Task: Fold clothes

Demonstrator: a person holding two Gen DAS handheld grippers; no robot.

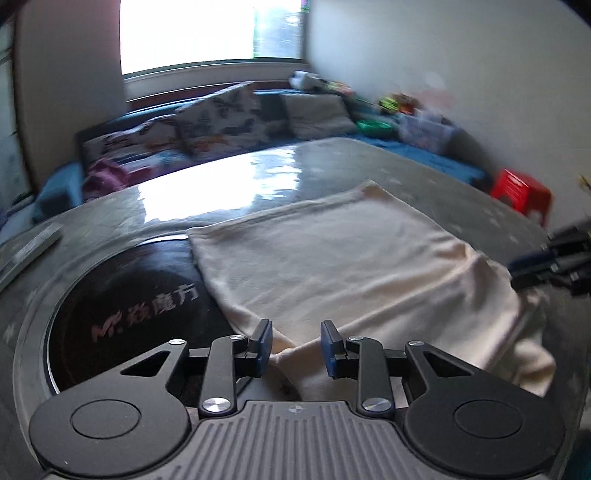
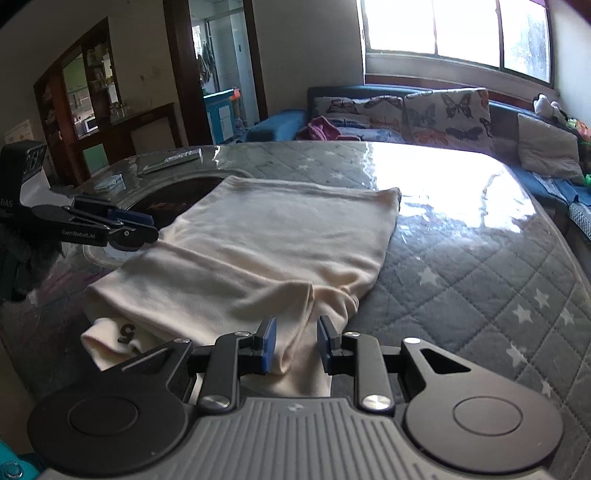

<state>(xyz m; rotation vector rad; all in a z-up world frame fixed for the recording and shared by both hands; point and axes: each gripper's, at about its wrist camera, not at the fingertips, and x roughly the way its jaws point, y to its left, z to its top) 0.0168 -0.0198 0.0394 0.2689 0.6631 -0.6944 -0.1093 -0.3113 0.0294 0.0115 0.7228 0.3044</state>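
since both sets of fingers stand apart with cloth between them and nothing pinched, the cream garment (image 2: 266, 236) could slip on the glossy cover and lose its fold. left gripper (image 1: 296, 345) and right gripper (image 2: 296, 345) sit at its near edge. it lies flat on the quilted star-print table (image 2: 480, 266), partly over a dark round inset (image 1: 140, 306). butterfly cushions (image 2: 447, 114) line a sofa under the bright window (image 2: 454, 33).

Daylight is pouring through the window (image 2: 454, 33), blowing it out white and throwing hard glare across the glossy table (image 2: 443, 177). The left view is smearing with motion blur; fisheye curvature is bending both frames' edges.
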